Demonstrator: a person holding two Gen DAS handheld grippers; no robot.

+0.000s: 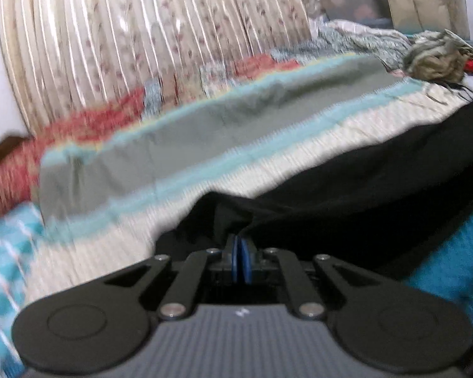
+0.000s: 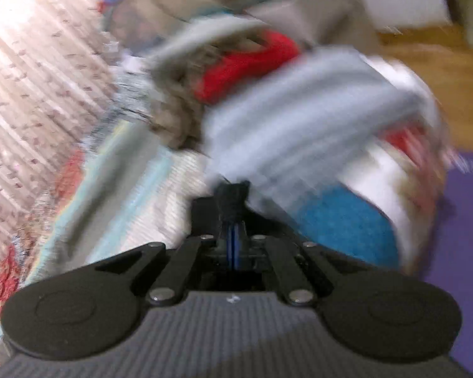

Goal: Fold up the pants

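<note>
pants (image 1: 347,182), black, lie across the striped bedspread (image 1: 205,138), spreading to the right. left gripper (image 1: 241,242) has its jaws clamped on a bunched edge of the black fabric at the near side. right gripper (image 2: 233,189) has its jaws together on dark cloth, near a blurred clothes pile (image 2: 293,104) beyond.

Both claw-mounted cameras look down close over the shared striped bedspread (image 1: 179,145)
</note>
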